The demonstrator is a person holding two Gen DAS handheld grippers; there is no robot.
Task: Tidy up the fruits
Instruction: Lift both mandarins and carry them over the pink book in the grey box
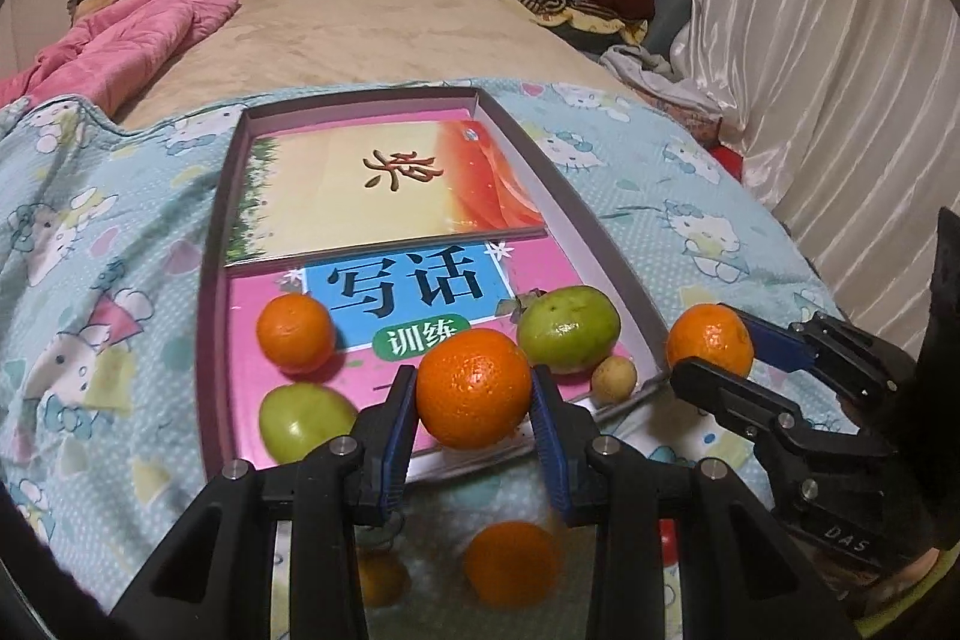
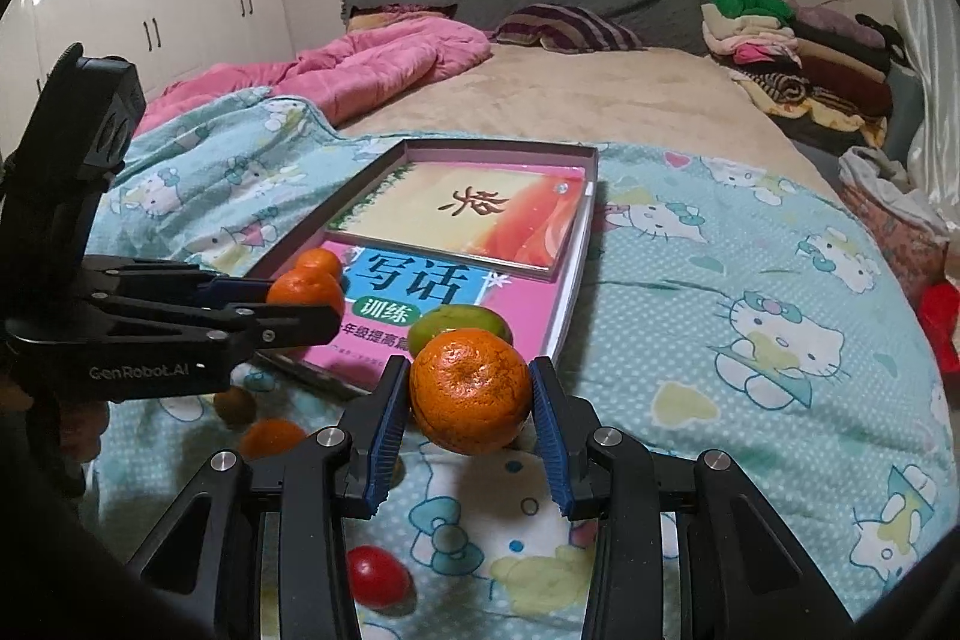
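My left gripper (image 1: 474, 400) is shut on an orange tangerine (image 1: 473, 388) and holds it over the near edge of a shallow box (image 1: 588, 214) lined with books. In the box lie another tangerine (image 1: 295, 334), two green fruits (image 1: 569, 321) (image 1: 303, 421) and a small yellow fruit (image 1: 613, 378). My right gripper (image 2: 471, 400) is shut on a tangerine (image 2: 470, 391) just right of the box's near corner; it also shows in the left wrist view (image 1: 717, 349). Loose on the blanket lie a tangerine (image 1: 511, 562), a red fruit (image 2: 379, 574) and a brown fruit (image 2: 235, 405).
The box sits on a blue cartoon-print blanket (image 2: 750, 316) over a bed. A pink quilt (image 2: 372, 64) lies at the far left, folded clothes (image 2: 798, 46) at the far right, a white curtain (image 1: 840, 70) along the right side.
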